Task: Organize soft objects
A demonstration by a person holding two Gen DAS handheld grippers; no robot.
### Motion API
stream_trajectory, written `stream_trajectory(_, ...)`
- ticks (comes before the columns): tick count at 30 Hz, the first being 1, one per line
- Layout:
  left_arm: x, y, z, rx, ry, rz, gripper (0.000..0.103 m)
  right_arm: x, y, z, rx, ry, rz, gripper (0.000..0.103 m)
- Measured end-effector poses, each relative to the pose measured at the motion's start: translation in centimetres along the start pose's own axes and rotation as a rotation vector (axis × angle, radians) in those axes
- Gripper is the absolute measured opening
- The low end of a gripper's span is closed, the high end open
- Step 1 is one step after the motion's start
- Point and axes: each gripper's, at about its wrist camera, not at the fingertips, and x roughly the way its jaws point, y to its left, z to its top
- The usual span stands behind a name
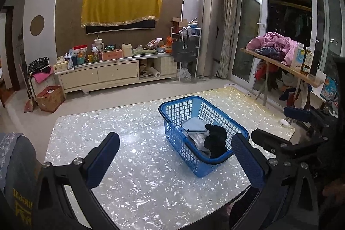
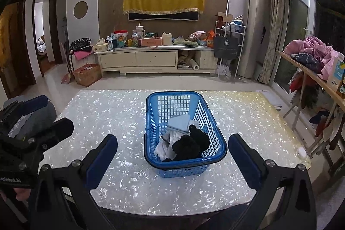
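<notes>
The table (image 2: 120,109) with the shiny pearl-like top is filling most of both views, and its surface around the basket is showing no loose cloth. The blue basket (image 2: 151,122) is standing near the middle of the table, a little to the right in the left wrist view (image 1: 172,122).

Inside the basket, soft things are lying in one heap at the near end: a black garment (image 2: 189,146), a white cloth (image 2: 165,149) beside it, and a folded light blue cloth (image 2: 180,121) behind them. Whether they are sorted or only dropped in, I cannot tell.

The left gripper (image 1: 175,162) is hovering above the near part of the table, its fingers spread wide and gripping nothing. The right gripper (image 2: 172,161) is pointing straight at the basket, also wide apart and with nothing between the fingers.

I am judging that the task is nearly finished or finished. A small white round object (image 2: 301,152) is sitting at the right table edge; what it is, I cannot tell.
</notes>
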Motion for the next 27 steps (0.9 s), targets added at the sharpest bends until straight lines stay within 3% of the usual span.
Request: stream_trajectory(27,-1.0,0.0,-0.4,-0.032,-0.011,0.001,0.103,-0.4,0.5,-0.4,0.002,0.0,0.003,0.103)
